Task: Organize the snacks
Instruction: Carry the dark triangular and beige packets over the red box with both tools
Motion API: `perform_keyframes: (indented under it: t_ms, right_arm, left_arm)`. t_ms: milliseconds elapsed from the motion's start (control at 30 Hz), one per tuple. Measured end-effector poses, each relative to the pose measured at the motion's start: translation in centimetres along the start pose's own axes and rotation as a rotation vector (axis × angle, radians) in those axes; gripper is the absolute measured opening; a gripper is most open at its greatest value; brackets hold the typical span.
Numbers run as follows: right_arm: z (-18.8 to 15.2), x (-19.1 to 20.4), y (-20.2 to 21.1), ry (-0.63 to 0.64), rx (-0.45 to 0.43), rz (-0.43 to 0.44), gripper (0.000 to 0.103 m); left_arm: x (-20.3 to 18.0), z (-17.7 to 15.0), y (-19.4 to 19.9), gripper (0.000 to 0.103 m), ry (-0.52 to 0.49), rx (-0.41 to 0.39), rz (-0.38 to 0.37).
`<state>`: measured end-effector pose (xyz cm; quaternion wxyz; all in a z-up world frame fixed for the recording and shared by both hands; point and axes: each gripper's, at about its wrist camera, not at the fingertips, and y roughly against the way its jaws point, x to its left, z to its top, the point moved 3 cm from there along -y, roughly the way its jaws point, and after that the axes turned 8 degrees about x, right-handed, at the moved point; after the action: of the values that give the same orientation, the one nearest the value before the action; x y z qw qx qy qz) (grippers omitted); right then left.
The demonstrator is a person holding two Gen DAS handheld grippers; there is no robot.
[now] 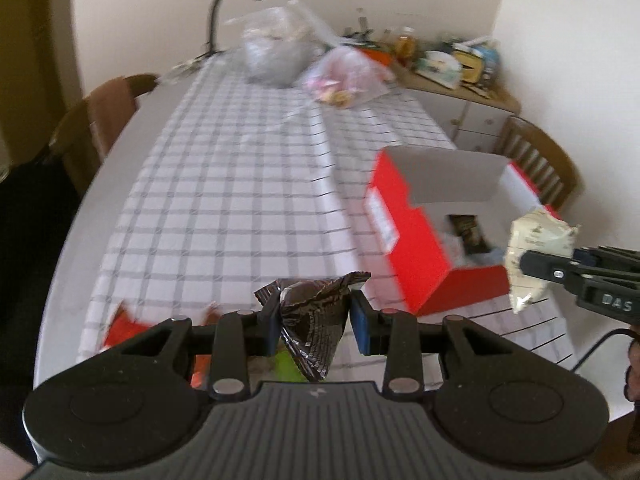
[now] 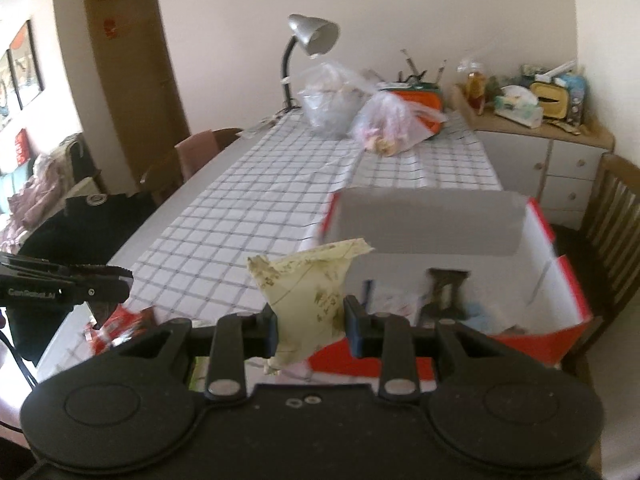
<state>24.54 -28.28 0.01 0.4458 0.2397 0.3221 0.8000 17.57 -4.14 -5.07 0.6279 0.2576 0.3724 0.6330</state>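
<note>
My left gripper [image 1: 314,314] is shut on a crumpled dark brown snack packet [image 1: 316,320], held above the near end of the checked tablecloth [image 1: 224,184]. My right gripper [image 2: 310,320] is shut on a pale cream snack packet [image 2: 308,292], held just in front of the open red box [image 2: 560,280]. The box has a white inside and a raised grey flap [image 2: 428,224], and a dark packet [image 2: 444,292] lies in it. In the left wrist view the right gripper [image 1: 528,266] with the cream packet [image 1: 536,240] hangs at the box's [image 1: 416,248] near right corner.
Red snack packets [image 2: 120,322] lie at the table's near left edge, under the left gripper [image 2: 120,276]. Two plastic bags [image 2: 384,124] and a desk lamp [image 2: 312,36] stand at the far end. Wooden chairs [image 2: 608,216] flank the table. A cluttered sideboard [image 2: 540,128] is at the back right.
</note>
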Motion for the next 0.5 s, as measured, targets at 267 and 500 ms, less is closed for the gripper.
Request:
perform_keyframes:
  t_ms: [267,500]
  right_arm:
    - [1.7,-6.4,-1.1,-0.012,0.006,-0.073,0.031]
    - [2.5,-11.3,-3.2,-0.041,0.066,-0.107,0.031]
  left_arm:
    - [-8.4,4.2,-3.7,0.034,-0.099,0.015,-0.032]
    - [-12.9,7.1,-7.5,0.034,-0.112,0.071,-0.047]
